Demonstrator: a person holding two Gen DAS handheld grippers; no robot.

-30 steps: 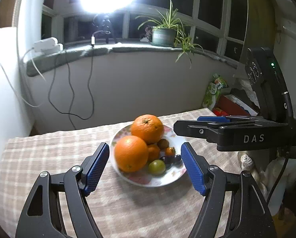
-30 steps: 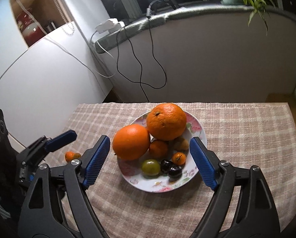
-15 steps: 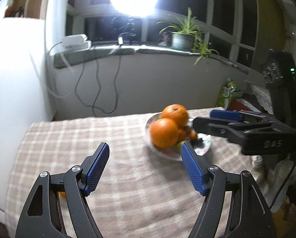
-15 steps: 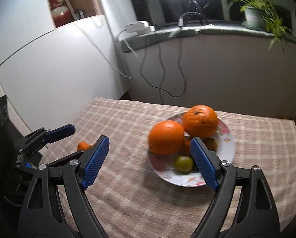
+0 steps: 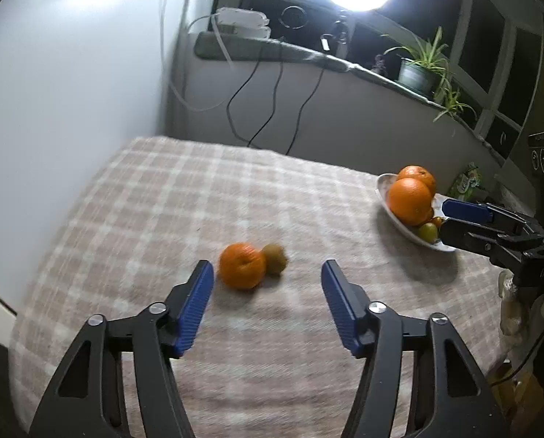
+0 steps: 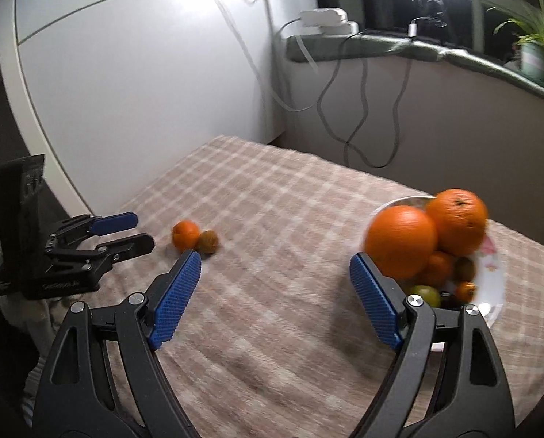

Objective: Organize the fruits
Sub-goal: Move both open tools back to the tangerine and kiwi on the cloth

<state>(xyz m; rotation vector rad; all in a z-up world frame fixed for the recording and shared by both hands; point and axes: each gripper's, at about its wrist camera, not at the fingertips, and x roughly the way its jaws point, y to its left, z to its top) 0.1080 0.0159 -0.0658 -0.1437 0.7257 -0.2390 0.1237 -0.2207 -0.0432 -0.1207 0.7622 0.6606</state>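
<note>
Approach step: left tool (image 5: 266,292), empty jaws half-wide and just narrowed, is aimed at small orange mandarin (image 5: 242,265) just ahead on checked tabletop (image 5: 199,197); closing around it is called for next.

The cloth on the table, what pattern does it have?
The tablecloth is a beige and white plaid check, clearest in the left wrist view.

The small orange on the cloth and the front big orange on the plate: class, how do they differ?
The small orange lies on the checked tablecloth; the big orange is piled on the plate. The small orange is smaller. It touches a brownish fruit; the big one leans on another orange. Both are round, orange and ungripped.
</note>
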